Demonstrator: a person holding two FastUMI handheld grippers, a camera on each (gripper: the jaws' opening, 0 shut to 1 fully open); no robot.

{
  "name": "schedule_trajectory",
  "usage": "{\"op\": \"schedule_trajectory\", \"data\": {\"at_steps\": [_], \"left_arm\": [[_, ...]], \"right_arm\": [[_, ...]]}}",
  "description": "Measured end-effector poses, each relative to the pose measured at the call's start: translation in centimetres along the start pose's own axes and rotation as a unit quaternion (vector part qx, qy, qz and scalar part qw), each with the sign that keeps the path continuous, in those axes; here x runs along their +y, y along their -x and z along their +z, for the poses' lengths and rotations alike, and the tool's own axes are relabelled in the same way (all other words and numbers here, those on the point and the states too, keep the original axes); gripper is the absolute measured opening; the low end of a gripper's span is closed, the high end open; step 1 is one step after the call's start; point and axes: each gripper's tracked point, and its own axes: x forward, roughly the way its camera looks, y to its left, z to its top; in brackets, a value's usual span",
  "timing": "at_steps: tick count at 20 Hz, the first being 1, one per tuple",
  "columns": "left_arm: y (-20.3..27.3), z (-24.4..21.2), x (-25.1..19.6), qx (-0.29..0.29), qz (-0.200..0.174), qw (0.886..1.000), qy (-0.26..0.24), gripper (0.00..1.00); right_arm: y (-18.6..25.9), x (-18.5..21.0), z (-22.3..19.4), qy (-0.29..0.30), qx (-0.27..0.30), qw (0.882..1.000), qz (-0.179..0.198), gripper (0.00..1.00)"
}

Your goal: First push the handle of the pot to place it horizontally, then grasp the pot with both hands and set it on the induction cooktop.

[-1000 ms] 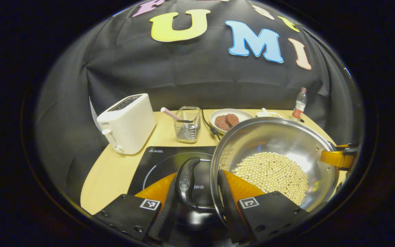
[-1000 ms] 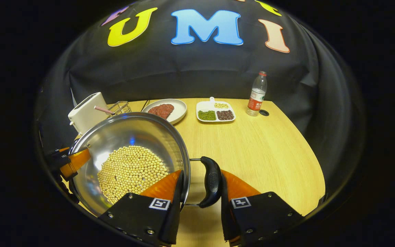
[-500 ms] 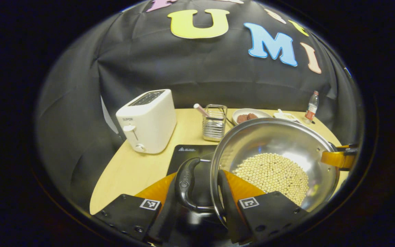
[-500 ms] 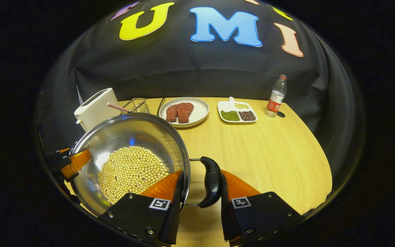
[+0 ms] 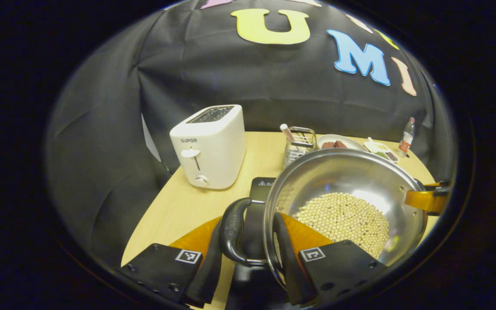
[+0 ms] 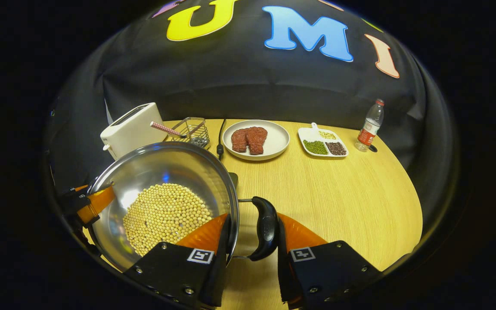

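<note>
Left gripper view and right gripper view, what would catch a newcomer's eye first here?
The shiny round steel pot, its bottom covered with pale yellow beans, is held between the two claws, the left claw and the right claw each gripping a black side handle. Behind it stand a white boxy toaster and a white round plate of reddish meat on the light wooden table.

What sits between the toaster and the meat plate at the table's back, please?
The wire basket holding a striped stick, seen in the right gripper view between toaster and meat plate.
</note>
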Motion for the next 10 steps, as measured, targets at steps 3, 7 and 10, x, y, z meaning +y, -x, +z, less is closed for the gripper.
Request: {"op": "schedule_trajectory", "data": {"at_steps": [3,7,10], "left_arm": [[-0.3,0.2,0.4,-0.001,0.005,1.000,-0.002,0.70],[-0.7,0.3,0.5,-0.010,0.005,1.000,-0.005,0.74],[-0.9,1.2,1.3,-0.036,0.024,0.998,-0.039,0.80]], "right_arm": [[-0.4,0.6,0.3,-0.003,-0.003,1.000,0.000,0.50],[-0.4,0.6,0.4,-0.010,-0.005,1.000,-0.001,0.52],[0.0,0.4,1.2,0.007,-0.034,0.999,-0.002,0.59]]}}
